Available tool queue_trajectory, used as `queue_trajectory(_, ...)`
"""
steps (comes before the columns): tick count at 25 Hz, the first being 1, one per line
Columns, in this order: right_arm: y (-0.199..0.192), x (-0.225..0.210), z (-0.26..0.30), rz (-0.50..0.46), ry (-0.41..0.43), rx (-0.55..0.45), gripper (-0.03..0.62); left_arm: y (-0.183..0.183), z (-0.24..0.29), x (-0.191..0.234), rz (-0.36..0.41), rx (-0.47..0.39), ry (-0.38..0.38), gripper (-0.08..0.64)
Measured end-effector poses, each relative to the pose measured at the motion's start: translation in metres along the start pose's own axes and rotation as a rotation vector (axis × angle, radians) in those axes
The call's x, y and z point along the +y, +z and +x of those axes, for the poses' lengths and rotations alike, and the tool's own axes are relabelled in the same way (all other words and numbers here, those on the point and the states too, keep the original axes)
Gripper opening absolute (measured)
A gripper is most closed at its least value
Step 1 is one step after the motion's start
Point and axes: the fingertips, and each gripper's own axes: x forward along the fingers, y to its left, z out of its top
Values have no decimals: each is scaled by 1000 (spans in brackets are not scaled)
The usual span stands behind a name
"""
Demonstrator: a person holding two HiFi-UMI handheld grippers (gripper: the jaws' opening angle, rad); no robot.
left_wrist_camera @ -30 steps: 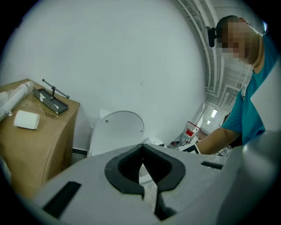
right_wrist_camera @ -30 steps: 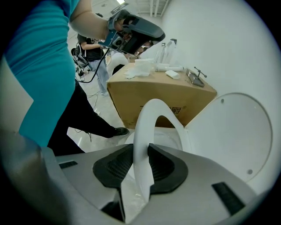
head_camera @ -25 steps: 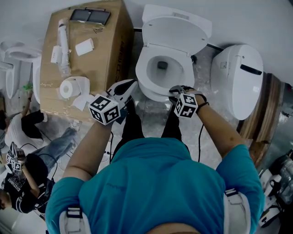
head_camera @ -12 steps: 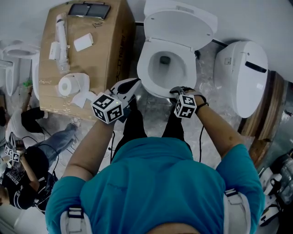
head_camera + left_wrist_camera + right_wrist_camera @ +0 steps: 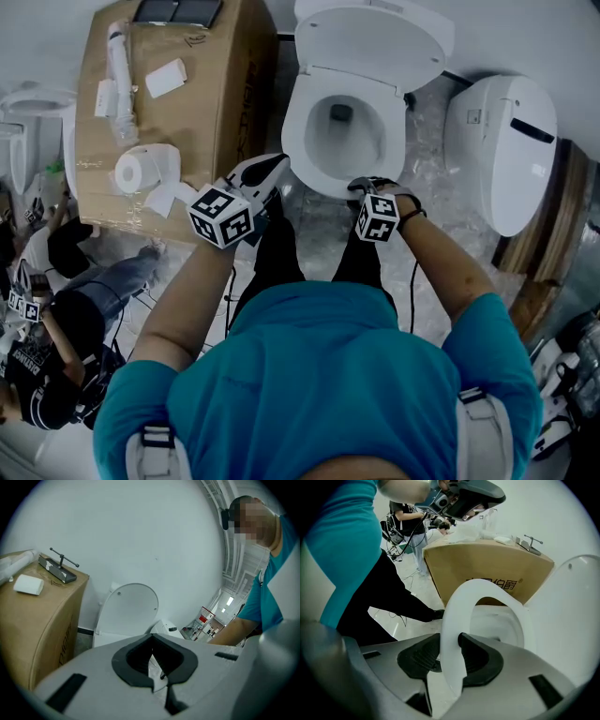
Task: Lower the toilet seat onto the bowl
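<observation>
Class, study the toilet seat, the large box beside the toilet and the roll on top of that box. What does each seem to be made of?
The toilet seat is probably hard plastic: white, smooth, thin, with a soft sheen. The box looks like cardboard: matt brown, lettering printed on its side. The roll seems soft white paper, with a loose end trailing.

Soft, even, cool light. The head view is greyish and rather dim, and the white toilet (image 5: pixel 344 141) is bright without glare. Shadows are weak. Both gripper views bulge like a fisheye, with black corners. The left claw (image 5: pixel 153 634) and right claw (image 5: pixel 449 637) loom close and soft. Ceiling lamps (image 5: pixel 229 601) glow right of the toilet.
</observation>
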Motion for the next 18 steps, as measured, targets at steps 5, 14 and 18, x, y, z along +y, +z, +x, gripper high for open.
queue_trajectory(5,-4,6,15,0,-3,2,140,-10,4,4,-3,11,1,5)
queue_trajectory(14,-9,12,35,-16,-21,9,140,-22,6,10,-7,29,0,5)
queue_trajectory(18,-12,14,43,-26,-24,17,140,-27,8,10,-6,36,-2,5)
